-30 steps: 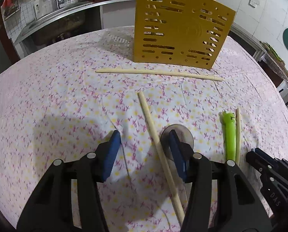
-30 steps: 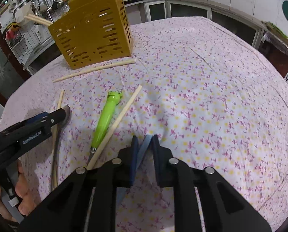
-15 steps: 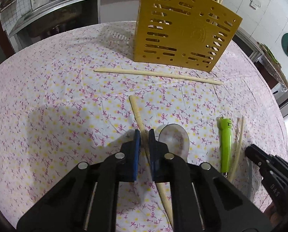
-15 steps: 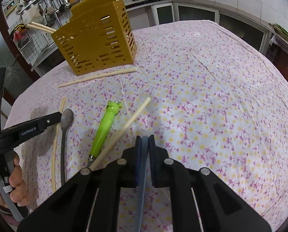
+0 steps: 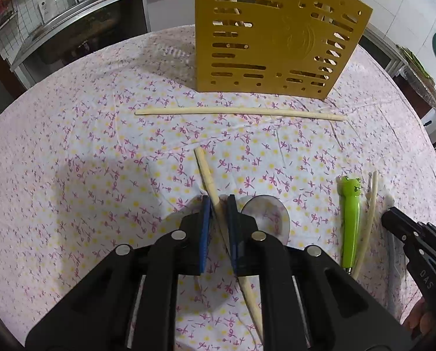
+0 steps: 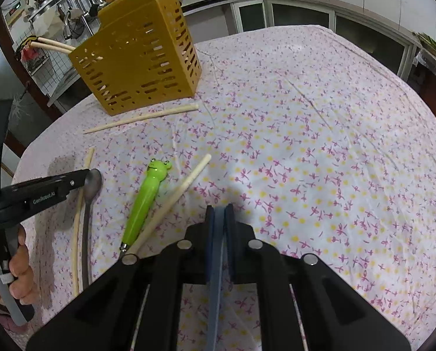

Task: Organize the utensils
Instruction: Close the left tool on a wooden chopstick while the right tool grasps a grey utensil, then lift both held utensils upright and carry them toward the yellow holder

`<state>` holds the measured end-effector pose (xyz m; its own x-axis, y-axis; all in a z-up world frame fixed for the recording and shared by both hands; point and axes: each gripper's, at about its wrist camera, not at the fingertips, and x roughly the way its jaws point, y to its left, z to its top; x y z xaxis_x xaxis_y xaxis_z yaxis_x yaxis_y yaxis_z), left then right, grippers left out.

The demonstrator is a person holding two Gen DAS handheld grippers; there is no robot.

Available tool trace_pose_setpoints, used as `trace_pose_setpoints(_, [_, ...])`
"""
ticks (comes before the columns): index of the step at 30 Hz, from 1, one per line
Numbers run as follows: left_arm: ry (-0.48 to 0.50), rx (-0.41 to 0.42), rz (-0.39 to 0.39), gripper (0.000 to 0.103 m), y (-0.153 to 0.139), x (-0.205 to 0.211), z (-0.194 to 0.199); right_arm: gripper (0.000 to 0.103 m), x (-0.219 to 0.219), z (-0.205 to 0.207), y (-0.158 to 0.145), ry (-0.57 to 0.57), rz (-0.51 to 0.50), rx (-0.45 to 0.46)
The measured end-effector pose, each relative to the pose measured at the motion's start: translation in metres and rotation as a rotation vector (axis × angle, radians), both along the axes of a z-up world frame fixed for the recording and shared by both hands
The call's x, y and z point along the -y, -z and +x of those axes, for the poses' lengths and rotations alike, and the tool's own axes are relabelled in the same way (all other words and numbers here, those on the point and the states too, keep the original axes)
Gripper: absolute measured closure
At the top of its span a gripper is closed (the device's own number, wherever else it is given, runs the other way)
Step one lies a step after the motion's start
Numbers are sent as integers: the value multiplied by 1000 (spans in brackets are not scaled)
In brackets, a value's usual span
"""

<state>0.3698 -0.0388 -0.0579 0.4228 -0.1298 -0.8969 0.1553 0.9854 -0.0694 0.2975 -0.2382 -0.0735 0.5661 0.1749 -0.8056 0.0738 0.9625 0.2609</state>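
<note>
My left gripper (image 5: pixel 218 201) is shut on a pale wooden chopstick (image 5: pixel 207 175) that lies on the flowered tablecloth; the same chopstick shows in the right wrist view (image 6: pixel 82 193) beside a grey metal spoon (image 6: pixel 91 187). My right gripper (image 6: pixel 219 209) is shut, pads together with nothing between them. A yellow slotted utensil holder (image 5: pixel 273 38) stands at the far side and holds several chopsticks. Another chopstick (image 5: pixel 238 112) lies in front of it. A green frog-handled utensil (image 5: pixel 349 219) and a further chopstick (image 5: pixel 368 219) lie to the right.
The round table's cloth (image 6: pixel 320 146) spreads wide to the right. A kitchen counter with sink and hanging tools (image 5: pixel 72 8) runs behind the table. Cabinets (image 6: pixel 305 14) line the far wall. The right gripper's body (image 5: pixel 416 242) shows at the left view's right edge.
My left gripper moved forward and closed from wide open onto the chopstick. My right gripper stayed shut and drew back and up a little.
</note>
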Motion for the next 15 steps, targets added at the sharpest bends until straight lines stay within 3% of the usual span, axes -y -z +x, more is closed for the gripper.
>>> trace_pose_setpoints(6, [-29, 72, -63, 98, -9, -12, -15, 95, 8, -3, -12, 6, 39, 55])
trace_pose_setpoints(15, [-11, 285, -180, 98, -60, -35, -51, 95, 9, -23, -64, 1, 51, 258])
